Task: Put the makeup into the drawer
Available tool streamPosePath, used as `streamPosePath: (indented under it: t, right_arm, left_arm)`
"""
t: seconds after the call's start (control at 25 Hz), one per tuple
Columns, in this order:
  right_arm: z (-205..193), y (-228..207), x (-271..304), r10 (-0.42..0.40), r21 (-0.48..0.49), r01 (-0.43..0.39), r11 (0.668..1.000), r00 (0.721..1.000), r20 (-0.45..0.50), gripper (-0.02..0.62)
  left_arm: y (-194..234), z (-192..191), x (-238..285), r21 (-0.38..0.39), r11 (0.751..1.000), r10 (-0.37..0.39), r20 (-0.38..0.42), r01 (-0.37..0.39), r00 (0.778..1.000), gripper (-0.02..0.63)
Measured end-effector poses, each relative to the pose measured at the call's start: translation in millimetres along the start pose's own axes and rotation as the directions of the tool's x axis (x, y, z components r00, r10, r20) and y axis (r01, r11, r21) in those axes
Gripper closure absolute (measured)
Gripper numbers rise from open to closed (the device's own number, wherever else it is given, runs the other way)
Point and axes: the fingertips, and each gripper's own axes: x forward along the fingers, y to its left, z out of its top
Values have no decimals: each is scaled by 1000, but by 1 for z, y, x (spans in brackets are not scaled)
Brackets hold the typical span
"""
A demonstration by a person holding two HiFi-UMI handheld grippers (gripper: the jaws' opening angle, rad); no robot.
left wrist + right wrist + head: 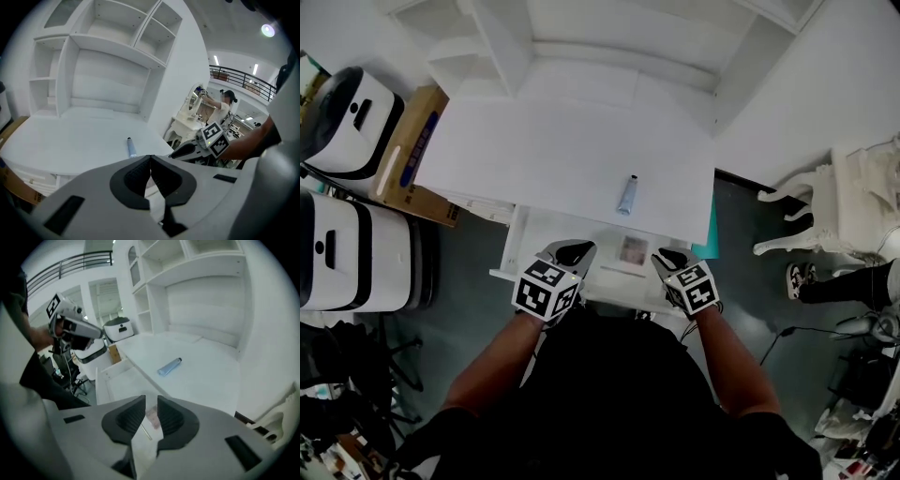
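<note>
One small pinkish makeup item (633, 250) lies in the open drawer (517, 242); the blue tube (626, 195) lies near the desk's (562, 141) front edge, not yet stowed; left gripper (572, 249) jaws closed, empty; right gripper (673, 255) jaws narrowly apart, empty.

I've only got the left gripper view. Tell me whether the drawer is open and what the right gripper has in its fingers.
Observer: The drawer is open under the front edge of the desk. A small pinkish flat item lies in it.
Operator: Now the right gripper.
Observer: The right gripper has its fingers apart with nothing gripped. The pinkish item shows through the gap, down in the drawer.
Operator: Place the tube for me from above.
Observer: The tube lies on the desk near its front edge, straight beyond the pinkish item.
</note>
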Motion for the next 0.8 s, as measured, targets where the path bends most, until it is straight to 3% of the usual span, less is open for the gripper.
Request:
streamPosePath:
  t: [0.24, 0.44, 0.56, 0.8]
  right_arm:
    - [50, -4, -52, -23, 175, -16, 984, 976, 217, 515]
    - [66, -11, -84, -36, 306, -69, 950, 945, 326, 515]
    - [70, -12, -96, -40, 329, -89, 940, 929, 367, 533]
    - [70, -5, -99, -28, 284, -91, 955, 921, 388, 560]
  left_arm:
    - [-10, 10, 9, 28, 999, -30, 11, 30, 999, 595]
    - [-14, 17, 12, 36, 999, -39, 23, 38, 999, 595]
    - [-19, 23, 11, 49, 997, -54, 37, 52, 998, 595]
    - [-28, 33, 7, 66, 995, -77, 66, 73, 995, 595]
